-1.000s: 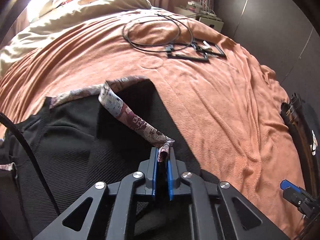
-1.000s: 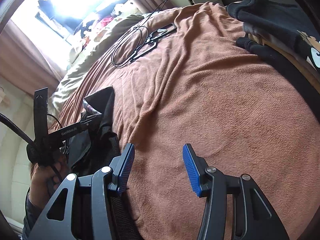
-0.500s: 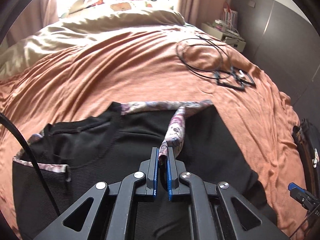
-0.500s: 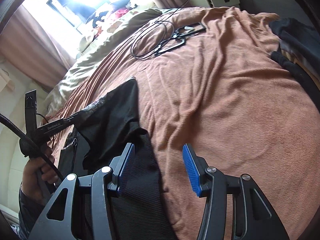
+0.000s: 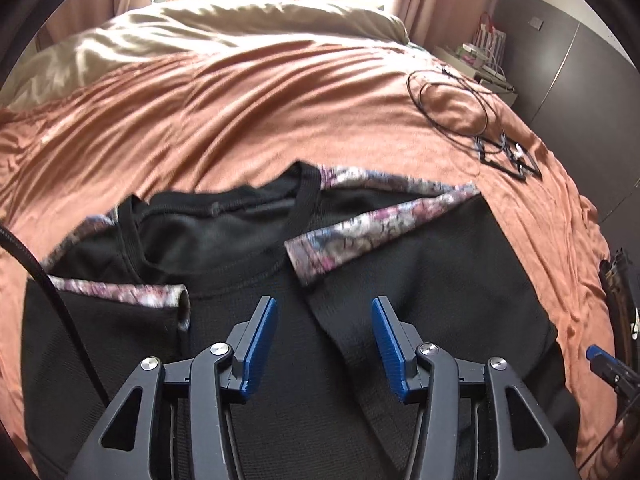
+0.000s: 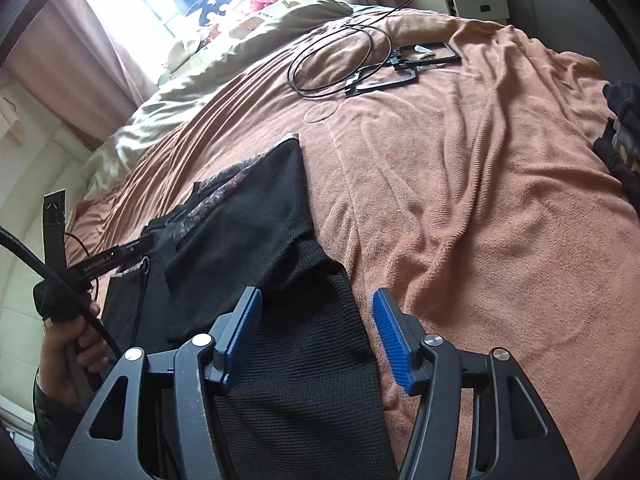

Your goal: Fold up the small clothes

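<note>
- The black top (image 5: 420,264) lies spread on the orange blanket (image 5: 248,120) of a bed, neck opening towards the pillows, with both sleeves folded in over the body.
- Its sleeve cuffs carry a floral band in pink, purple and grey; the right sleeve's cuff (image 5: 360,236) lies slanted across the chest, and the left sleeve's cuff (image 5: 132,294) lies near the left shoulder.
- The left hand-held gripper (image 5: 324,344) is released: its blue pads stand well apart over the middle of the top, with nothing between them.
- The right hand-held gripper (image 6: 316,344) is also released, its jaws wide apart above the top's right edge where black knit meets the blanket; whether it touches the cloth cannot be told.
- In the right wrist view, a hand (image 6: 68,356) grips the left tool's handle at the lower left, with a black cable running past it. The tool's side bears white lettering that begins "Gen"; the rest is too small to read.
- A loop of thin black cable (image 6: 340,60) and two black rectangular frames (image 6: 404,64) lie together on the blanket, well apart from the top, towards the far right corner of the bed.
- A beige duvet (image 5: 224,36) lies bunched at the head of the bed, below a bright window.
- Dark clothes (image 6: 624,136) lie at the right edge of the bed; no label on them can be read.
</note>
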Available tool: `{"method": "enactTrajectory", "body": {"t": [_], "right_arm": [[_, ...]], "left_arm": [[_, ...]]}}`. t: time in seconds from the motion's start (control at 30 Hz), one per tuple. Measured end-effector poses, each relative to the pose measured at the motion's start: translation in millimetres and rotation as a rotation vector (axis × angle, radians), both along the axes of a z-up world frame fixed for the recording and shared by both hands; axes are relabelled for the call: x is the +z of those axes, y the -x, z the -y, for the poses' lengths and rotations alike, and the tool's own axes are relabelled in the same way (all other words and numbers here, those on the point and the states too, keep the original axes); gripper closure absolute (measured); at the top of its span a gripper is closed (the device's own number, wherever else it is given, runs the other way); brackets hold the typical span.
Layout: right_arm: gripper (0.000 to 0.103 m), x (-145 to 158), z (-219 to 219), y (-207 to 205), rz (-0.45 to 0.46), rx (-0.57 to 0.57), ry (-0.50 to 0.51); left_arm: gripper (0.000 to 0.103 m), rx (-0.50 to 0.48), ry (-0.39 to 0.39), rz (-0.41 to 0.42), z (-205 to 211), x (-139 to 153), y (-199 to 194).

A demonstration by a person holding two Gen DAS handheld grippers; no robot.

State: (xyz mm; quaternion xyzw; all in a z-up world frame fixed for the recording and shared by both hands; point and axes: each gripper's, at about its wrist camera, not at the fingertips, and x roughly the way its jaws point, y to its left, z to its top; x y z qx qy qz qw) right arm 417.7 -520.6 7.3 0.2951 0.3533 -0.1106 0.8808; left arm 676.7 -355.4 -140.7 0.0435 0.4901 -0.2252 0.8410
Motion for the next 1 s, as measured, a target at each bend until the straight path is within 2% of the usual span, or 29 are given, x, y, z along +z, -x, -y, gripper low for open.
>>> {"method": "enactTrajectory", "body": {"t": [0.1,0.27,0.4,0.47,0.53,0.57,1.0], "right_arm": [[0.045,-5.4,-6.0,-7.0,-0.022,0.007,0.028],[0.045,-15.6,-11.7,-13.4,-0.044,0.031,0.044],[0.045,-25.0,-13.5,-18.0,-0.058,0.047,0.038],[0.048,-27.9,-11.5,-18.9,-0.071,0.029,0.044],[0.050,-29.4,-10.1,-21.4,-0.075,0.021,0.049],[0.050,-29.1,-10.0,-22.7,-0.073,0.025,0.050],[0.052,-21.6,-9.1,-12.3,-0.092,0.026,0.040]], "left_arm": [[0.051,-0.014,0.015,-0.044,0.6,-14.3,7.0],[0.051,-0.043,-0.009,-0.086,11.0,-35.7,15.0],[0.054,-0.044,-0.042,-0.066,18.3,-44.3,22.3],[0.083,-0.052,-0.033,-0.070,20.6,-43.4,25.5],[0.095,-0.064,-0.032,-0.081,22.8,-41.0,27.8],[0.098,-0.069,-0.041,-0.072,23.6,-38.4,30.1],[0.098,-0.023,-0.041,-0.075,-10.5,-29.9,36.3]]}}
